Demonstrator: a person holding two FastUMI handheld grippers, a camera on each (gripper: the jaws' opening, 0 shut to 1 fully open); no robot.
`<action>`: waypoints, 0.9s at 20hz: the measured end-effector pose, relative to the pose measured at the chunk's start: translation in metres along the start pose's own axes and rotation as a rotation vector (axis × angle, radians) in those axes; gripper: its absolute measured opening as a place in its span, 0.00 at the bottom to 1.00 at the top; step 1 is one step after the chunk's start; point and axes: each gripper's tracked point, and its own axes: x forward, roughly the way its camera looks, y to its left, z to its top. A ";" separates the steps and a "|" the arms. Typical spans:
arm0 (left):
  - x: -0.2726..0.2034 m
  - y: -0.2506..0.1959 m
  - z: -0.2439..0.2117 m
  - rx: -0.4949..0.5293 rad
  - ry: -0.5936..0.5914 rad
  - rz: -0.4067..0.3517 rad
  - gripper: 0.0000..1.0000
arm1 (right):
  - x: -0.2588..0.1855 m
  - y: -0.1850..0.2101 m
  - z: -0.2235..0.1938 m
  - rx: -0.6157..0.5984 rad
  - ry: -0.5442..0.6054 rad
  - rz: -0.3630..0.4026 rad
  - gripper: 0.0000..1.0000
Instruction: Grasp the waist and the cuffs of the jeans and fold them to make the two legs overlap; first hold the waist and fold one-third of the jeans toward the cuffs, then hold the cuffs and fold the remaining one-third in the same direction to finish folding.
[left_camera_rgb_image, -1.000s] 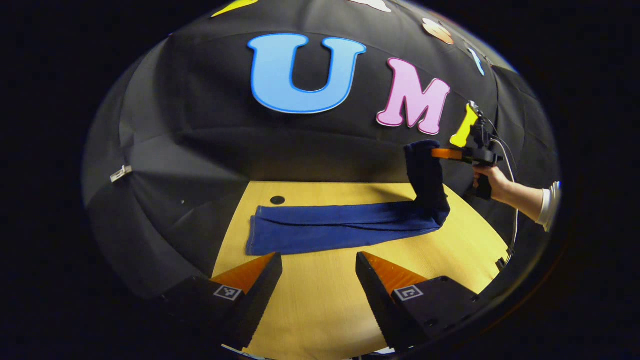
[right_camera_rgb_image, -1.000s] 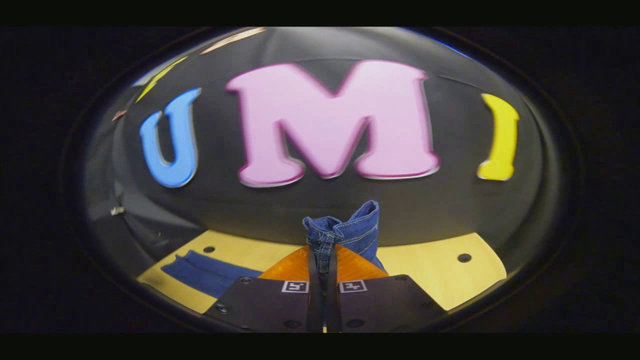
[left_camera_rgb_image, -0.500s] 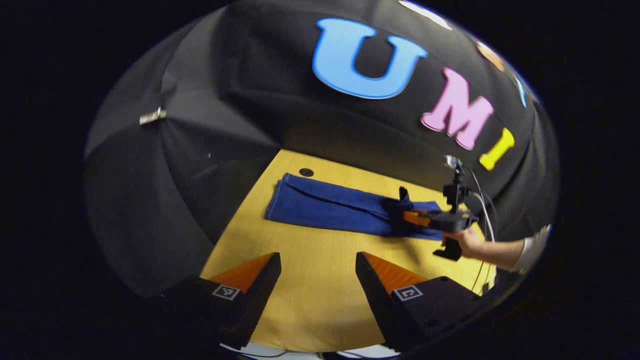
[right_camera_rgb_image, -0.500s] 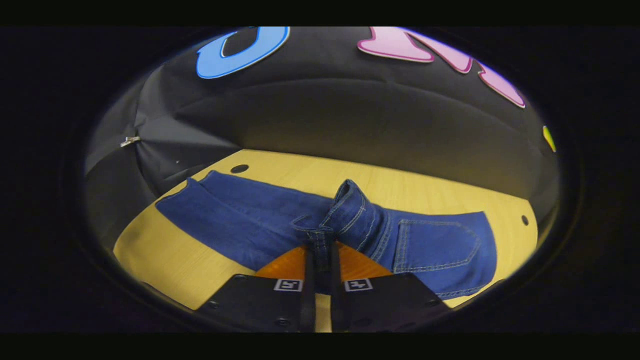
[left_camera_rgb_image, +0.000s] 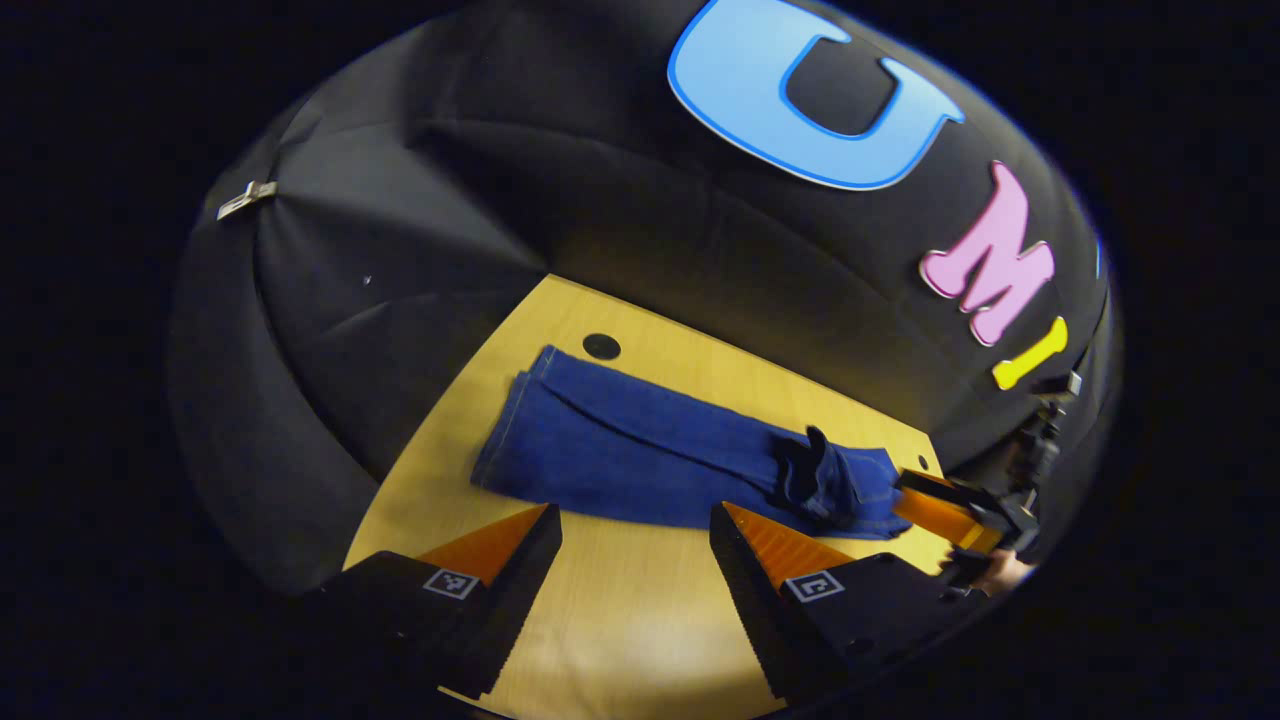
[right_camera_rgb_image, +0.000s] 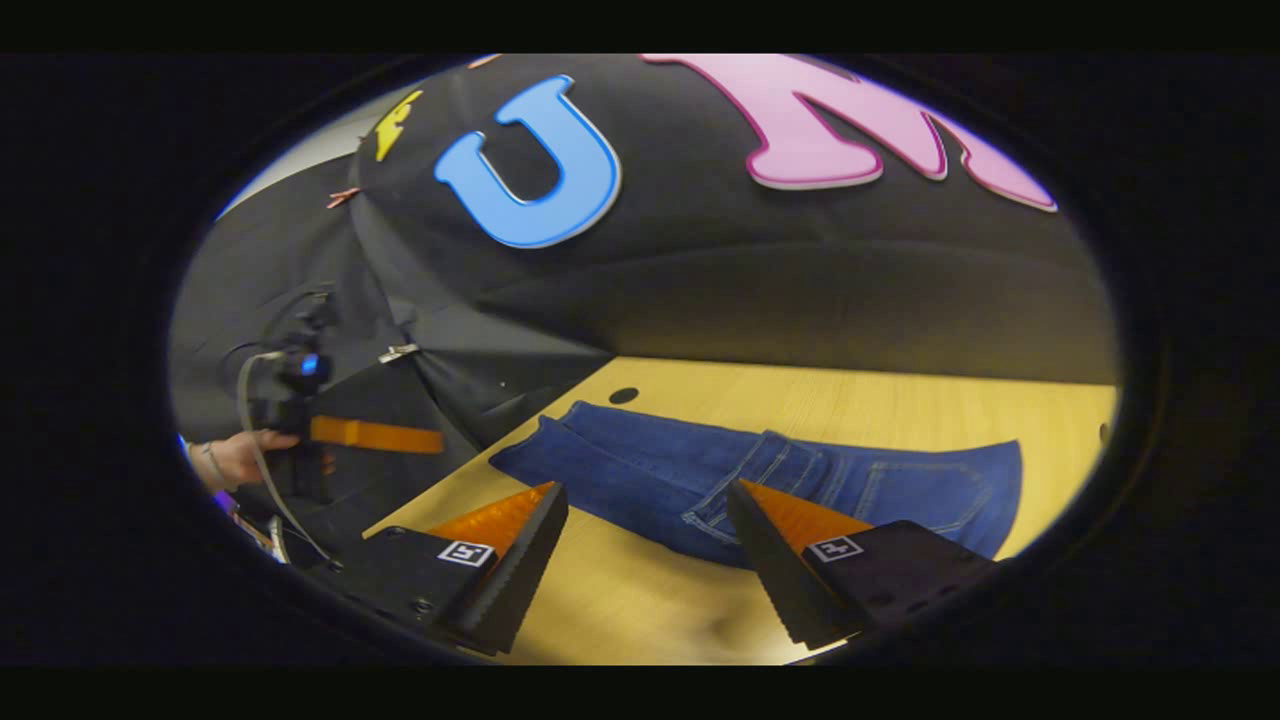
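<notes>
One fold laid: the waist third of the jeans (right_camera_rgb_image: 760, 475) now rests on the legs.

Half a second ago the right gripper (right_camera_rgb_image: 645, 520) was clenched on the waistband; its jaws now stand wide apart with nothing between them, and the waist (right_camera_rgb_image: 790, 470), pocket side up, lies flat over the middle of the trousers on the table (right_camera_rgb_image: 900, 400). Seen from the left gripper (left_camera_rgb_image: 635, 530), whose jaws are likewise apart and empty above the table's near edge, the released waistband sits slightly rumpled, with the right gripper just beside it. The cuffs (left_camera_rgb_image: 520, 430) lie at the far end near a hole in the table (left_camera_rgb_image: 601, 346). Judged from this, the cuff fold remains.
</notes>
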 end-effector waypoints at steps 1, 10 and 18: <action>0.020 0.008 0.007 0.016 0.014 0.024 0.95 | -0.016 -0.009 -0.002 -0.031 0.001 -0.012 0.97; 0.122 0.105 -0.011 -0.011 0.151 0.253 0.95 | -0.116 -0.078 -0.052 -0.004 0.066 -0.164 0.97; 0.137 0.110 -0.034 0.085 0.242 0.336 0.96 | -0.128 -0.095 -0.047 0.057 0.054 -0.198 0.98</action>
